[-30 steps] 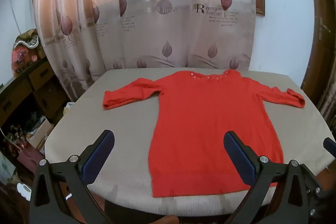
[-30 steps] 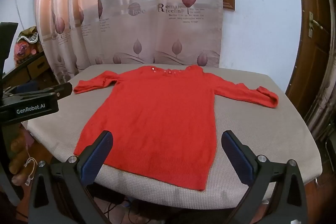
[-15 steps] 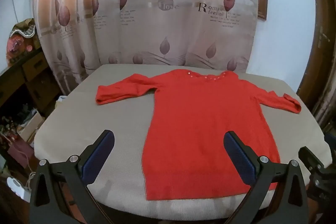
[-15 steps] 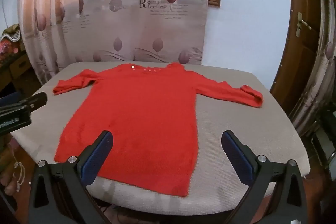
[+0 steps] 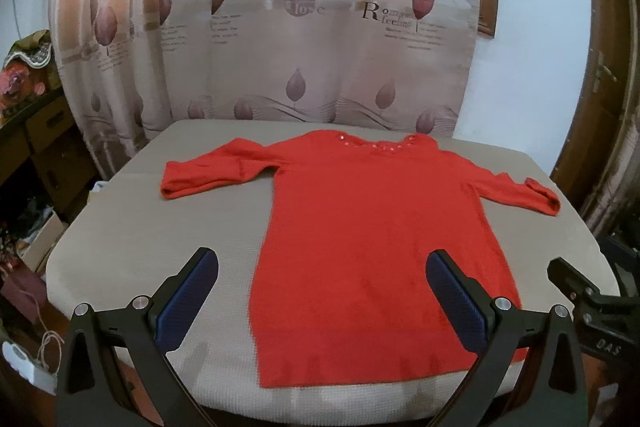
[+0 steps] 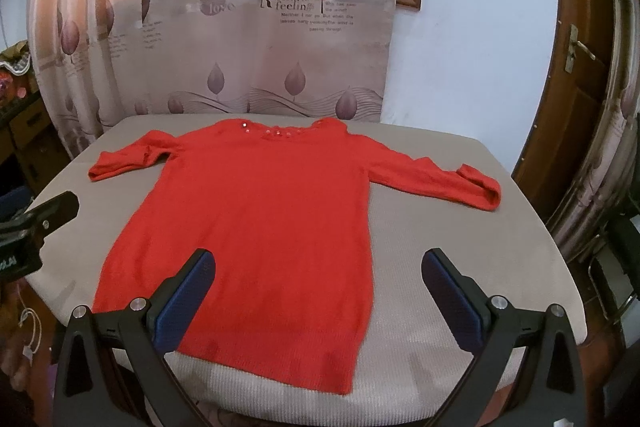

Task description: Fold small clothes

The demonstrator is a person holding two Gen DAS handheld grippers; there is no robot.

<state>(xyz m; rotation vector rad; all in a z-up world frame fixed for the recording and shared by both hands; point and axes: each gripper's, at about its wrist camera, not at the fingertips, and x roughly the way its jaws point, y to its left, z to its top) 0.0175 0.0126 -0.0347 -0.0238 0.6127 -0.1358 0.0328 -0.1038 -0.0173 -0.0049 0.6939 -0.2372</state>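
The left gripper [image 5: 322,293] is hovering at the near edge of the surface [image 5: 132,251], its jaws spread wide and holding nothing; its blue-padded fingers [image 5: 188,297] are sitting one over bare surface left of the red sweater [image 5: 372,247] and one over the sweater's lower right part. The right gripper [image 6: 318,291] is likewise standing wide apart and empty, with one finger over the sweater's hem area and the other over bare surface [image 6: 448,227] to the sweater's right. In the right wrist view, the tip of the left gripper [image 6: 48,213] is showing beside the sweater's left edge, not touching it; in the left wrist view, part of the right gripper [image 5: 576,283] is showing just past the sweater's lower right corner.

The sweater [image 6: 264,227] is lying flat and unfolded, hem toward the grippers and neckline away from them. Both sleeves are stretching outward from the body: the left sleeve [image 5: 200,175] is lying straight, and the right sleeve [image 6: 444,179] is ending in a turned-up cuff near the surface's right edge. A row of sequins [image 6: 268,131] is glinting along the neckline.

Beyond the sweater's neckline, a leaf-printed curtain [image 5: 320,39] is hanging, and right of that a white wall [image 6: 472,39] is running to a wooden door [image 6: 576,83].
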